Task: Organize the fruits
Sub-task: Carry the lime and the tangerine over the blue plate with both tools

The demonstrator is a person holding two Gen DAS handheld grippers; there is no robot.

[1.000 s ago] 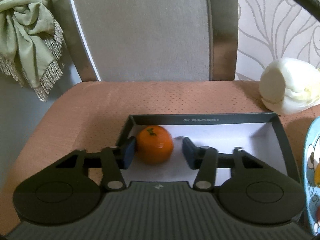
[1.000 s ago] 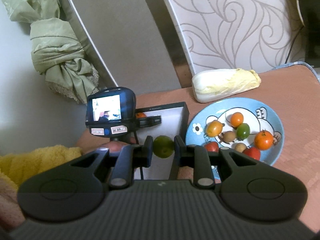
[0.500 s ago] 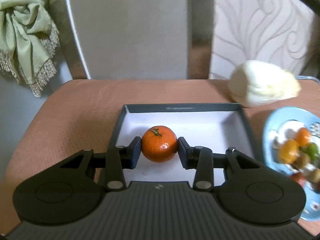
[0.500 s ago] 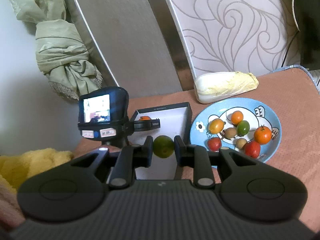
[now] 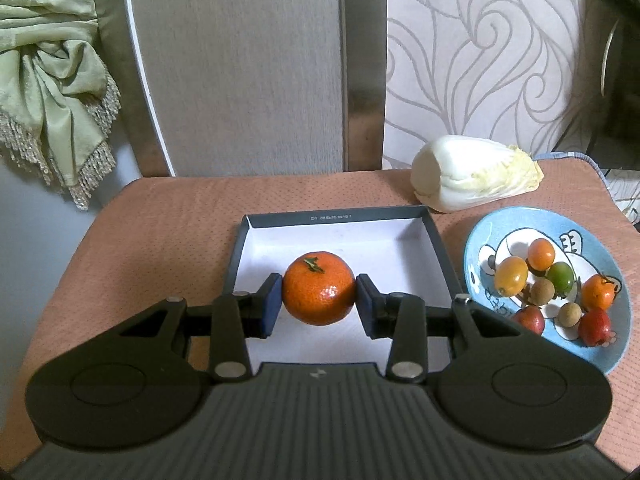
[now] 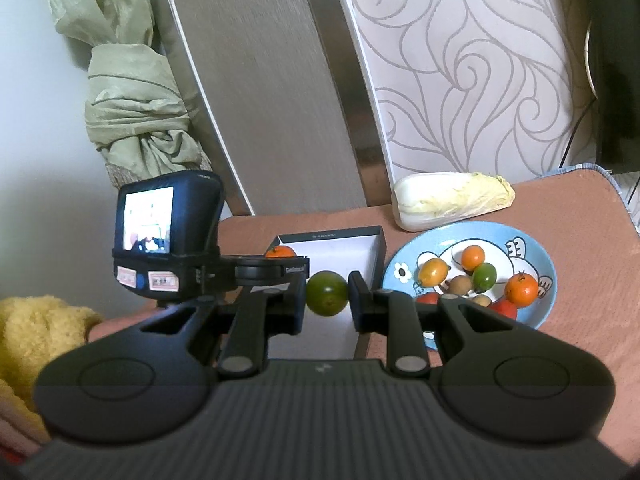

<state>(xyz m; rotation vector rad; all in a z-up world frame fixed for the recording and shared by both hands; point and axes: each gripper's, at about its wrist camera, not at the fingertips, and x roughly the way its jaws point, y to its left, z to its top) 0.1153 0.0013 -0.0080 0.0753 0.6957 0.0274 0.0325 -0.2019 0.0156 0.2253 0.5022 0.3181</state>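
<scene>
left gripper [image 5: 319, 299] clamped on mandarin [image 5: 319, 289] over box [image 5: 338, 213] | right gripper [image 6: 327, 291] gripping green fruit [image 6: 327, 292] | nearby: cabbage [image 5: 476, 173], fruit plate [image 5: 490, 235]

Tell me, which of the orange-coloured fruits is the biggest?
The mandarin clamped in the left gripper over the box. It clearly outsizes the orange ones lying on the blue plate.

Soft, even indoor light, slightly dim. Small glare spot on the tangerine [image 5: 319, 294] between the claws. Fisheye bends the edges; near casing blurred.
</scene>
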